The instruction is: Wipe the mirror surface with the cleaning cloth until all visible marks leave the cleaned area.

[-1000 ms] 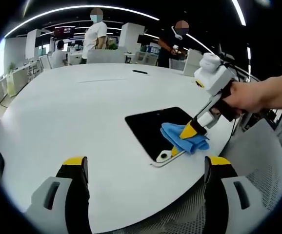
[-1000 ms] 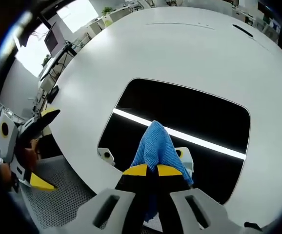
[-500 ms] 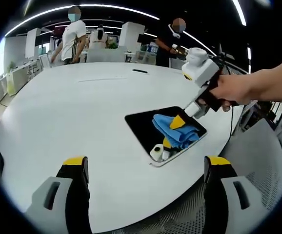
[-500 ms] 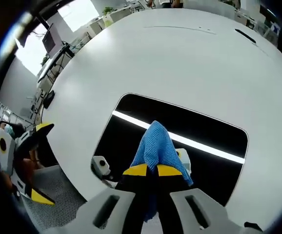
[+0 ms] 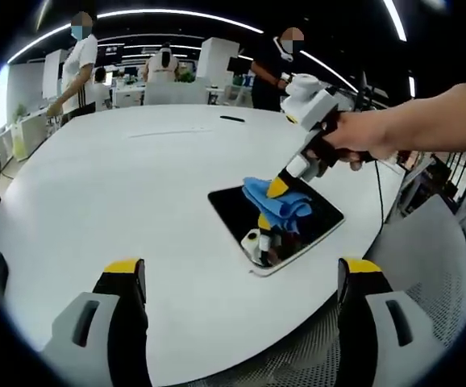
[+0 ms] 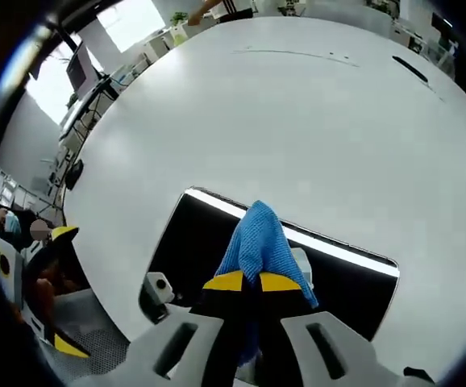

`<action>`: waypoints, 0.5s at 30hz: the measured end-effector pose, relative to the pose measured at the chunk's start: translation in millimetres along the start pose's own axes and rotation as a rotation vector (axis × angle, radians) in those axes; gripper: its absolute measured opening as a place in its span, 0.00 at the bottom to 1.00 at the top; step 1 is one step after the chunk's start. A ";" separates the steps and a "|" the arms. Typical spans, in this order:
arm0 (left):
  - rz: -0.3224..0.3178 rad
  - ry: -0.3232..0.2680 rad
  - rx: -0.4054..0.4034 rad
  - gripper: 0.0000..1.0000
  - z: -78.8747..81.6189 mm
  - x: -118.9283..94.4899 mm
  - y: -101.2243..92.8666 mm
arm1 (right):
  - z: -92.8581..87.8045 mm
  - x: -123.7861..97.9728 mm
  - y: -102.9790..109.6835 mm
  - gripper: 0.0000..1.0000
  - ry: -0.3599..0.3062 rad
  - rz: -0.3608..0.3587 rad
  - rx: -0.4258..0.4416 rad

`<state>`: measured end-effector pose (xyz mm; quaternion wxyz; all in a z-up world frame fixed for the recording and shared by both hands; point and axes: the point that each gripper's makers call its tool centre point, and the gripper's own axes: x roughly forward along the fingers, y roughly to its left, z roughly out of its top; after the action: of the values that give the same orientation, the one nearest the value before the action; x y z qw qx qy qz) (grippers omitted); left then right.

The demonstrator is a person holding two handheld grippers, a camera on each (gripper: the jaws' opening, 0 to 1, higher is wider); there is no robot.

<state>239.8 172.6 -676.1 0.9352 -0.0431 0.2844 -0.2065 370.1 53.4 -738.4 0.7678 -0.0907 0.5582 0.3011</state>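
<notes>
Right gripper (image 6: 245, 281) is pinching the soft blue cloth (image 6: 257, 242) against the mirror (image 6: 193, 242).
Limp cloth is bunching ahead of the clenched fingertips; glass looks slick, fragile; left gripper (image 5: 237, 274) is hanging released.

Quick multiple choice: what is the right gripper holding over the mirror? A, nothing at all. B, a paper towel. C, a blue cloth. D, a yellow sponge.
C: the right gripper is shut on a blue cloth, which lies against the dark mirror on the white table; the left gripper view shows the same cloth on the mirror.
</notes>
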 end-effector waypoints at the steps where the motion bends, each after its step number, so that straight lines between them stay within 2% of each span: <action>1: 0.000 0.001 0.000 0.98 -0.1 -0.1 -0.1 | 1.8 0.4 -0.7 0.00 -0.001 -0.001 -0.001; 11: -0.005 0.000 -0.004 0.98 0.6 0.1 -1.8 | 17.0 4.8 -7.5 0.00 -0.002 -0.019 -0.027; 15: -0.006 0.003 -0.001 0.98 0.4 0.0 -2.3 | 17.7 -0.5 -5.9 0.00 -0.001 -0.018 -0.022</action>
<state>239.2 170.4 -675.3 0.9341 -0.0440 0.2856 -0.2095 387.5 56.9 -732.7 0.7698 -0.1041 0.5535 0.3002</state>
